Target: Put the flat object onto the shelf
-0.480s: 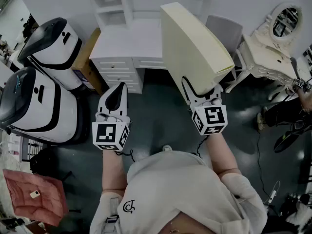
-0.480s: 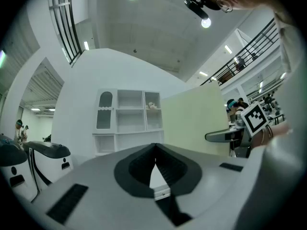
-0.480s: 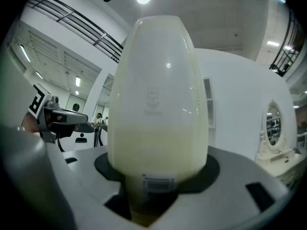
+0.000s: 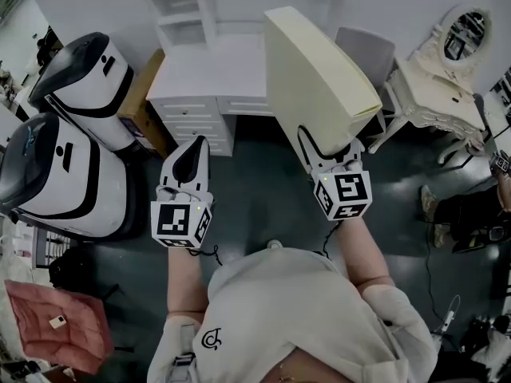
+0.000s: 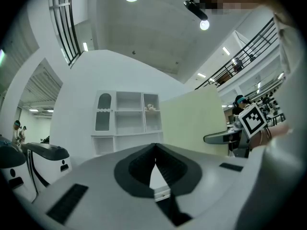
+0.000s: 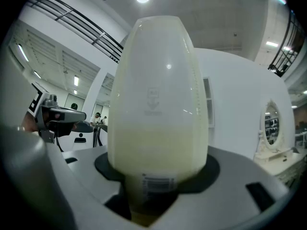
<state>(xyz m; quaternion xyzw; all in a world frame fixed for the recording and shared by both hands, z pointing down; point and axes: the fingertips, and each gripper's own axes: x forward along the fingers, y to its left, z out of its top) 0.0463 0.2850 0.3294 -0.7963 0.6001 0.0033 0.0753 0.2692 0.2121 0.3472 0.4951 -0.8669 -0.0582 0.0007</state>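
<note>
The flat object [image 4: 319,70] is a large cream panel with a rounded far end. It rises tilted from my right gripper [image 4: 323,152], which is shut on its near end. In the right gripper view the panel [image 6: 158,104] fills the middle, and its labelled end sits between the jaws of the right gripper [image 6: 153,188]. My left gripper [image 4: 190,159] hangs to the left of it, shut with nothing in it; its tips meet in the left gripper view [image 5: 154,159]. The white shelf unit [image 4: 200,14] stands ahead on a white drawer desk [image 4: 209,70]. The shelf unit [image 5: 127,116] shows open compartments.
Two white-and-black machines [image 4: 80,78] [image 4: 56,174] stand at the left beside a wooden box [image 4: 140,102]. A grey chair [image 4: 366,50] and an ornate white vanity with an oval mirror [image 4: 447,78] are at the right. A pink cloth [image 4: 56,325] lies at lower left.
Both grippers and the panel hold nearly the same place. A person's legs at the right edge have shifted.
</note>
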